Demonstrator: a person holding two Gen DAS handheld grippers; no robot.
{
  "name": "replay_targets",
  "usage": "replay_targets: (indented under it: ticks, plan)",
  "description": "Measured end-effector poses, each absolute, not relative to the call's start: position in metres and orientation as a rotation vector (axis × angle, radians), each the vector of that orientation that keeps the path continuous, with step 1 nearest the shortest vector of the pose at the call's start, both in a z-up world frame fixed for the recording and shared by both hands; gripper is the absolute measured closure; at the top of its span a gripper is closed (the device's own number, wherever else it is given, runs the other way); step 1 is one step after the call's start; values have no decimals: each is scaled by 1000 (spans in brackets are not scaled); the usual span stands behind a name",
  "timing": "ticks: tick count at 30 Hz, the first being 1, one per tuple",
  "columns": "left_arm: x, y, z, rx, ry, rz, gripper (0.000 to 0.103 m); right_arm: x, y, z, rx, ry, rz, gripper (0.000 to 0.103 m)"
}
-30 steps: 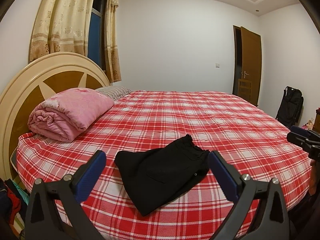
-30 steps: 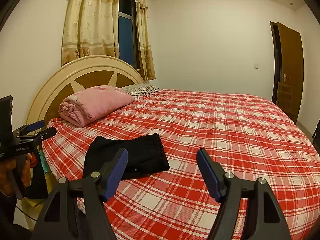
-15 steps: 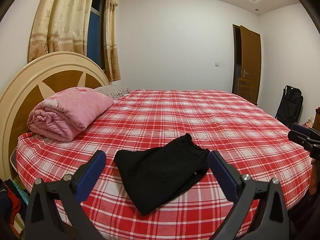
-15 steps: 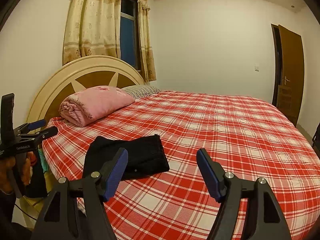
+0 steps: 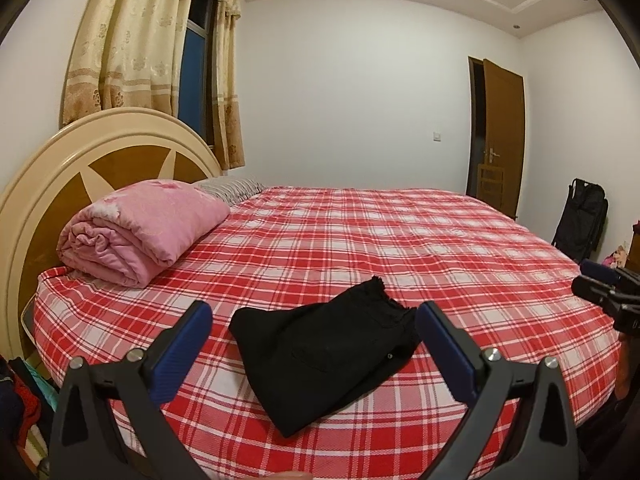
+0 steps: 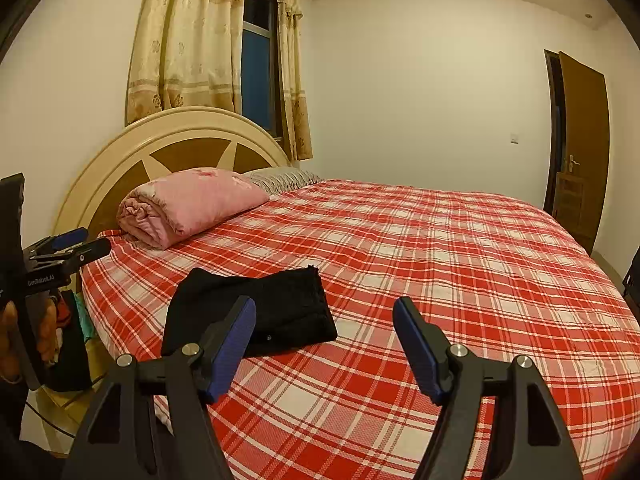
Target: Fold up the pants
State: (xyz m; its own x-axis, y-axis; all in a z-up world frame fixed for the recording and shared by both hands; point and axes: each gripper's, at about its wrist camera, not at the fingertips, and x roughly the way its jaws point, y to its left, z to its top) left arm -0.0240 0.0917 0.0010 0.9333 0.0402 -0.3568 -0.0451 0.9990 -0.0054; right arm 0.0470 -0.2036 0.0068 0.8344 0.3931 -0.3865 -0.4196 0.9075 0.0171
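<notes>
Left tool (image 5: 312, 334) hangs released, blue pads spread wide and empty, above the near edge of the bed (image 5: 400, 248). Just ahead, between its fingers, lie the black pants (image 5: 324, 356), folded into a compact bundle on the red plaid sheet, long axis running diagonally from near-left to far-right, gathered waistband at the far end. Right tool (image 6: 324, 344) is likewise released and holds nothing, the pants ahead-left of it. Farther off, a rolled pink quilt (image 5: 140, 232) rests against the headboard (image 5: 52, 168).
</notes>
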Motion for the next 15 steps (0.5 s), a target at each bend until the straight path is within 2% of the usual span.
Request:
replay_targets:
  ticks: [15]
  plan:
    - [-12, 93, -14, -19, 416, 34, 0, 52, -201, 1, -77, 415, 428, 31]
